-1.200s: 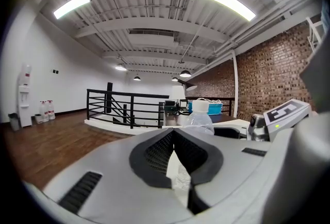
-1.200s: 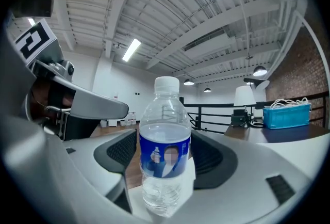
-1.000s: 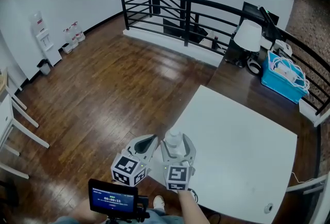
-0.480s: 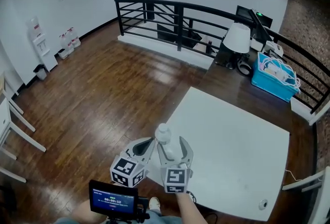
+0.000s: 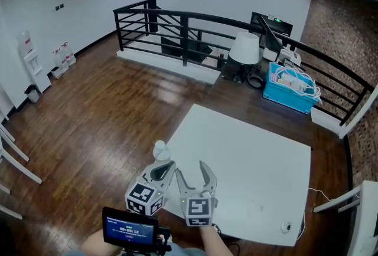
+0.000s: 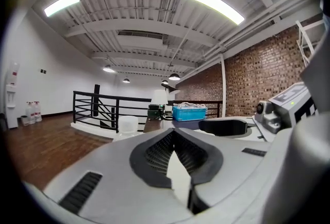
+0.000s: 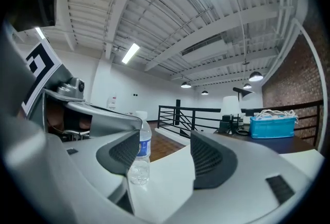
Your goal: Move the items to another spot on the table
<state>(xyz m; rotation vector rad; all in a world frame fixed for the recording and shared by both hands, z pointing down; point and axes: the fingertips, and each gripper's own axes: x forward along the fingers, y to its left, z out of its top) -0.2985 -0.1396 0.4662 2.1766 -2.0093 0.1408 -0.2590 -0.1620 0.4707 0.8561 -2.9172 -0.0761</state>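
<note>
Right gripper view: empty right tongs [image 7: 166,158], spread wide but just closing a little, right of upright bottle [image 7: 139,153]; closed left tongs [image 6: 174,145] nearer.

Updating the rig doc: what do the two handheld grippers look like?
Both the left gripper and right gripper are light grey moulded shells, each with two curved jaws lined with dark ribbed pads. Each carries a white cube with black square markers. No cables show on them. The right gripper's jaws have just been closing slightly, with nothing between them.
</note>
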